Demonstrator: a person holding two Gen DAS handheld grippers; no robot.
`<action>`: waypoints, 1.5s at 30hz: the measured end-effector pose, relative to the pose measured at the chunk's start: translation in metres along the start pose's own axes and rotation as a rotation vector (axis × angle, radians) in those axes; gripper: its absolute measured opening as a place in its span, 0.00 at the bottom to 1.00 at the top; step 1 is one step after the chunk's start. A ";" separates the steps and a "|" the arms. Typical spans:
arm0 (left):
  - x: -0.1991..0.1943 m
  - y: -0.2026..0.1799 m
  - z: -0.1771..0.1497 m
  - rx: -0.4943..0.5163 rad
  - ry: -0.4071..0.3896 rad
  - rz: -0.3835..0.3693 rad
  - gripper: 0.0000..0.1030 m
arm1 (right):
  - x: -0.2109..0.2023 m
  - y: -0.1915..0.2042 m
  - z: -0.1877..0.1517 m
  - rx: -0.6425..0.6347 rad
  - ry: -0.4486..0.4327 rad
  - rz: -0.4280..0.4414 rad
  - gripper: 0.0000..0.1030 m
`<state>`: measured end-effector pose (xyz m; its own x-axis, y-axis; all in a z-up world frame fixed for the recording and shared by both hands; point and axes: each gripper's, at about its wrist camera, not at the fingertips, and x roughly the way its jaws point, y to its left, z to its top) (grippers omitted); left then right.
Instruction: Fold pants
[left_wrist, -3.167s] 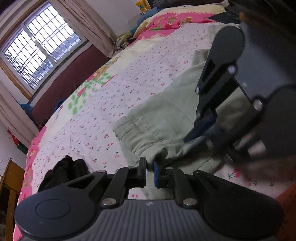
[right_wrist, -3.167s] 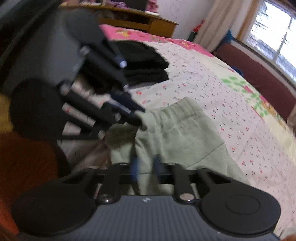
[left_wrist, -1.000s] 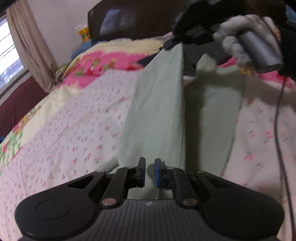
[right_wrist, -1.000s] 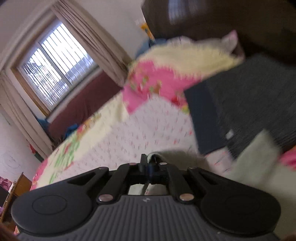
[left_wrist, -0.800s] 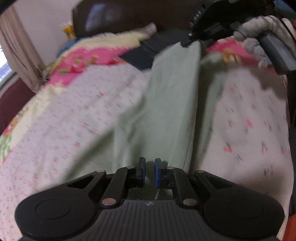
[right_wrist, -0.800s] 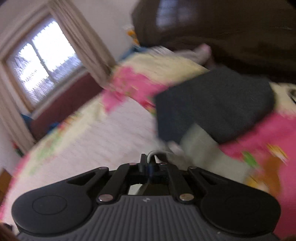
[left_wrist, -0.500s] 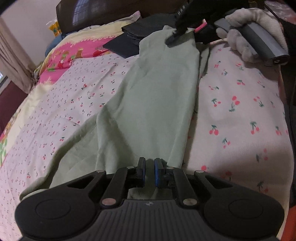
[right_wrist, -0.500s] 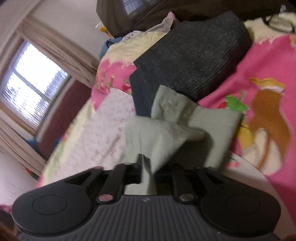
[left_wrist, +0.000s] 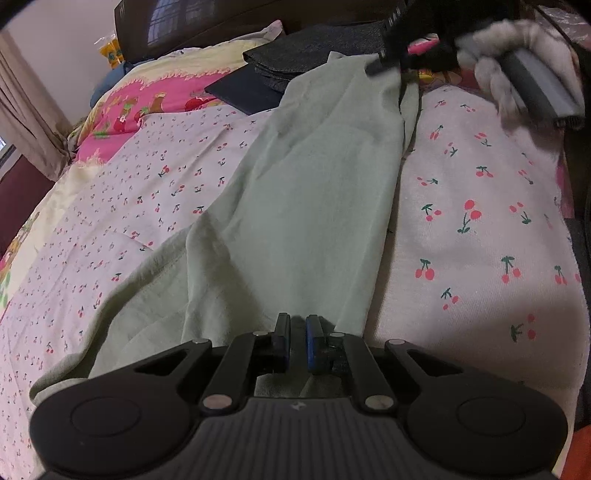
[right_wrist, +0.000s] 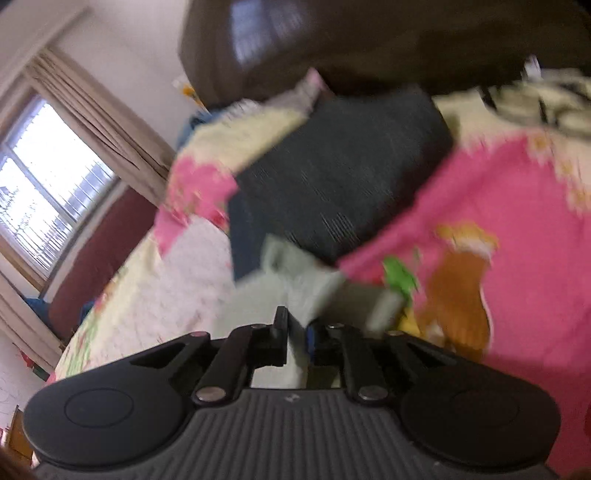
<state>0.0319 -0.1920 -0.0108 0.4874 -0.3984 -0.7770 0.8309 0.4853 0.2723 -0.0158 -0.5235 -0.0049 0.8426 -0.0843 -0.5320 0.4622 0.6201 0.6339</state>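
Observation:
Pale green pants (left_wrist: 295, 206) lie stretched lengthwise across the cherry-print bedspread (left_wrist: 480, 229). My left gripper (left_wrist: 296, 338) is shut on the near end of the pants, low over the bed. My right gripper (left_wrist: 384, 61) shows at the far end in the left wrist view, held by a gloved hand at the pants' leg ends. In the blurred right wrist view my right gripper (right_wrist: 295, 345) has a narrow gap with green fabric (right_wrist: 295, 284) in it, so its hold is unclear.
A dark grey folded garment (left_wrist: 325, 48) and a navy one (left_wrist: 240, 90) lie by the pink pillow area (left_wrist: 147, 107) near the dark headboard (left_wrist: 207, 22). A window with curtains (right_wrist: 48, 184) is on the left.
The pants were lifted and pulled out long between both grippers, then lowered flat onto the bed. The right gripper's jaws have parted slightly at the leg ends and it is moving.

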 end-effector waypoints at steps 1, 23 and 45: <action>0.000 0.000 0.000 0.000 0.000 -0.001 0.23 | 0.002 -0.003 0.000 0.030 0.013 0.013 0.15; 0.007 -0.009 0.001 0.022 -0.003 -0.010 0.24 | -0.015 -0.018 0.002 0.070 0.014 0.075 0.12; 0.007 -0.008 0.001 0.044 -0.004 -0.004 0.24 | 0.010 -0.002 0.017 0.009 0.061 0.158 0.23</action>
<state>0.0289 -0.1993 -0.0176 0.4847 -0.4035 -0.7760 0.8439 0.4491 0.2936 -0.0036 -0.5387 -0.0017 0.8869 0.0612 -0.4579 0.3278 0.6150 0.7172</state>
